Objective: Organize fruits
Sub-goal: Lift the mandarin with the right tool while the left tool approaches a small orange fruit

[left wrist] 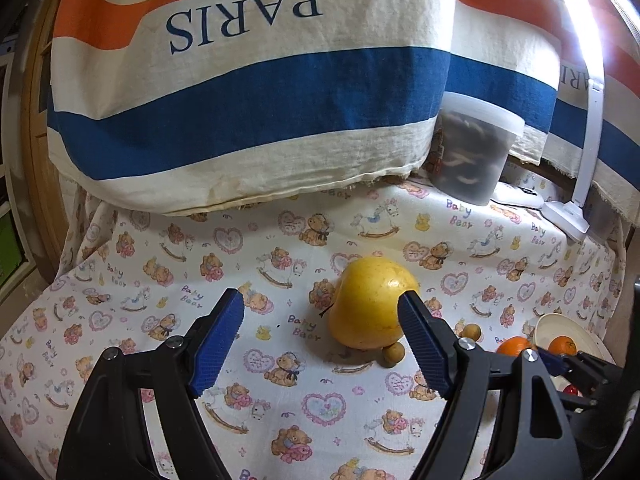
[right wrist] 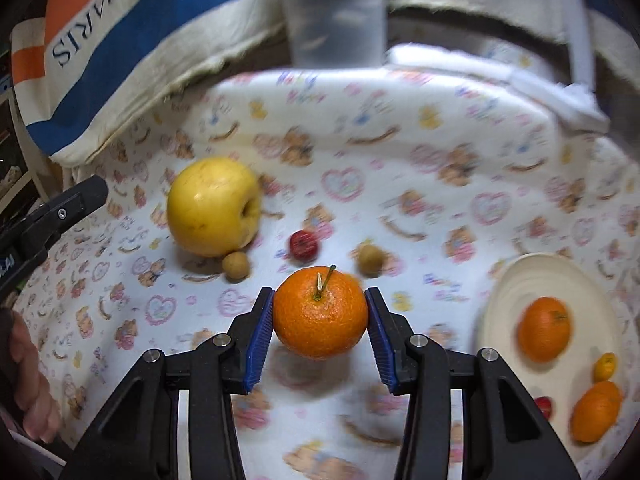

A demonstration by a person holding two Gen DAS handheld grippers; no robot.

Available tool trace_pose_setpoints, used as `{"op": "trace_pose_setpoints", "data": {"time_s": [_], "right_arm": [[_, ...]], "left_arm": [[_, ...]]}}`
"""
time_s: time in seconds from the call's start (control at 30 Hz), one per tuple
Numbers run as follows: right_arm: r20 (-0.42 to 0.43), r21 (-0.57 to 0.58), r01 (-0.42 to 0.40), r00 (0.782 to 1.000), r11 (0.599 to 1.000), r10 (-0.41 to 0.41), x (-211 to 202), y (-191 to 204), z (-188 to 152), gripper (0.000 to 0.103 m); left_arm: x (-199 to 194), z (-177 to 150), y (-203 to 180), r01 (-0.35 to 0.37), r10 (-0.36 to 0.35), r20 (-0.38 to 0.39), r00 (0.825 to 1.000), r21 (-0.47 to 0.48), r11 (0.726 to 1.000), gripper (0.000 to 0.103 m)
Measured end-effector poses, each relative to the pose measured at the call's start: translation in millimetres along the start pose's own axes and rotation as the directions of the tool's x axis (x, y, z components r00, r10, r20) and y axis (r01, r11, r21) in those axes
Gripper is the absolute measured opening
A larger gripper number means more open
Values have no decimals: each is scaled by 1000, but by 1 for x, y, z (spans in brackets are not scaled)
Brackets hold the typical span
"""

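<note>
Teddy-print cloth (right wrist: 400, 128) covers the table. Right gripper (right wrist: 320, 320) clamps a stemmed orange (right wrist: 320, 312) between both pads, seemingly lifted just off the cloth. Left gripper (left wrist: 322, 312) hangs wide open and empty near the yellow apple (left wrist: 370, 304). More oranges sit on the pale plate (right wrist: 520, 280) at right.

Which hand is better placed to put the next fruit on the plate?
Right. The right gripper already grips an orange, with the plate close beside it. The left gripper is open and empty, facing the yellow apple.
</note>
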State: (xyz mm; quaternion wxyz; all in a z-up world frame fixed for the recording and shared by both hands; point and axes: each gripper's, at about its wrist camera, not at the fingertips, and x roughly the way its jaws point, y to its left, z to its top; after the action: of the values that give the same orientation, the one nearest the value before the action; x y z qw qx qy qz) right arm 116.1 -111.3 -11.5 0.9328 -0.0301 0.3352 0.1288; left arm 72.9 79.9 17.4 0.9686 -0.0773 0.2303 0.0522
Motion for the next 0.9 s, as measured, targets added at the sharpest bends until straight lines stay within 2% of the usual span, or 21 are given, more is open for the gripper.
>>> {"op": "trace_pose_setpoints", "data": {"time_s": [0.27, 0.43, 0.53, 0.67, 0.9], "right_arm": [[127, 8, 53, 990, 999, -53, -34, -39, -13, 47], [220, 16, 103, 970, 995, -104, -55, -57, -19, 47], [255, 32, 102, 961, 994, -107, -63, -64, -23, 47], [253, 39, 90, 963, 995, -97, -64, -68, -24, 47], [282, 56, 85, 954, 995, -98, -70, -72, -28, 47]], "left_arm": [[-12, -8, -25, 52, -59, 58, 997, 109, 993, 78], [-23, -17, -48, 82, -104, 96, 990, 210, 974, 78], [-23, -25, -63, 68, -101, 100, 990, 288, 955, 79], [-15, -34, -74, 107, -127, 42, 991, 319, 942, 79], [-19, -41, -90, 166, -177, -1, 984, 352, 921, 79]]}}
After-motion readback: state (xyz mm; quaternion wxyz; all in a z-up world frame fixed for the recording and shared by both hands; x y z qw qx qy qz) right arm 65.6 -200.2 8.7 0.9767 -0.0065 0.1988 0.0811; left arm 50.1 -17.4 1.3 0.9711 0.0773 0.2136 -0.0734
